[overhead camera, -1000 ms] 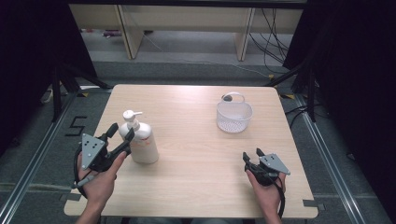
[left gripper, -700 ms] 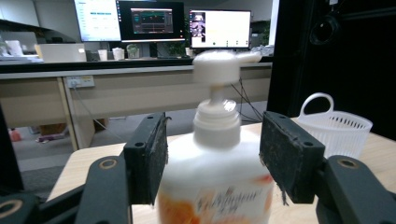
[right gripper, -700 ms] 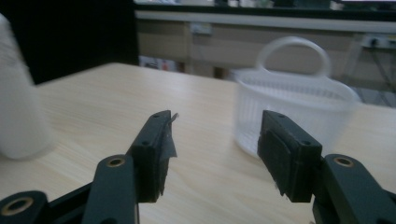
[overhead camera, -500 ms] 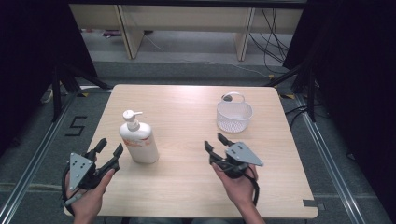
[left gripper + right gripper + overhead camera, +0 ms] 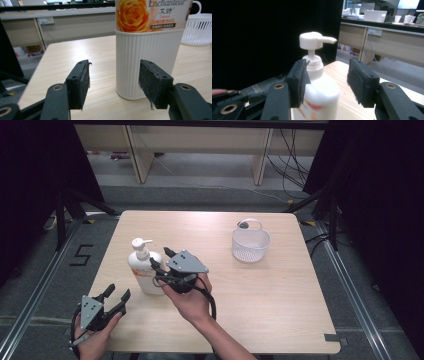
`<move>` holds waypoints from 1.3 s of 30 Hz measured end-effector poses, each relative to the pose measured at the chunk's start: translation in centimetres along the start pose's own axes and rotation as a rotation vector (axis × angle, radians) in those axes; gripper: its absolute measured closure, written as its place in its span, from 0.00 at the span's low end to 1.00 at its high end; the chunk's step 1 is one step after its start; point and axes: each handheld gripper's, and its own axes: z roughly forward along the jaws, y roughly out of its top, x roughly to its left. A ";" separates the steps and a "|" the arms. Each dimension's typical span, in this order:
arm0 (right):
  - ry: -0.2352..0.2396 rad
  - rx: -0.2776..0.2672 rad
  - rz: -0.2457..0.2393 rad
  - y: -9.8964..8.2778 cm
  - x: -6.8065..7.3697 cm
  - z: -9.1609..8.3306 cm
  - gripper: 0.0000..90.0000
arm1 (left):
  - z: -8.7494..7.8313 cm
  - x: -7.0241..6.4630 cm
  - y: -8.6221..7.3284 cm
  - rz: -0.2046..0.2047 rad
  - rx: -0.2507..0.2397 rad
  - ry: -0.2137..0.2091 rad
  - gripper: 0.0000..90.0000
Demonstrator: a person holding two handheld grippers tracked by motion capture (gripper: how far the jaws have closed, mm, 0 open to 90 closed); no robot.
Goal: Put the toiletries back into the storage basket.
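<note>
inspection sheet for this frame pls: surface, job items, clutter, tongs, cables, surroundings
Surface: light wood table, bare apart from two items.
Job's things: pump bottle upright, left of centre, white, rose label; right tongs at its upper body.
Clutter: white basket at the far right, upright, nothing seen inside.
Grippers: right tongs' jaws have just been closing, bottle between them, pads not pressing yet. Left tongs open, low at the near left edge, short of the bottle.
Cables: black cable loops off the right tongs over the wrist; loose cables on the floor beyond.
Surroundings: black curtains on both sides, shelving behind, a 5 taped on the floor.
</note>
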 end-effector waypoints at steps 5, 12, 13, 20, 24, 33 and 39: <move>-0.026 0.018 0.011 0.5 1.0 2.6 0.55 | 0.4 0.5 -0.3 -0.005 0.025 0.005 0.45; -0.038 0.028 0.027 0.6 2.3 4.3 0.54 | 0.4 0.5 -0.3 -0.007 0.025 0.009 0.45; -0.048 0.026 0.029 0.7 2.6 4.7 0.54 | 0.4 0.5 -0.3 -0.003 0.026 0.009 0.45; -0.075 0.038 0.033 0.9 2.8 6.0 0.53 | 0.3 0.5 -0.3 0.006 0.041 0.012 0.44; -0.077 0.035 0.034 1.2 3.0 6.5 0.53 | 0.3 0.5 -0.3 0.013 0.049 0.011 0.44; -0.089 0.040 0.026 1.2 3.0 7.2 0.59 | 0.4 0.5 -0.5 0.010 0.049 0.000 0.44; -0.077 0.032 0.063 1.3 2.9 7.3 0.66 | 0.3 0.4 -0.5 -0.001 0.063 0.001 0.44</move>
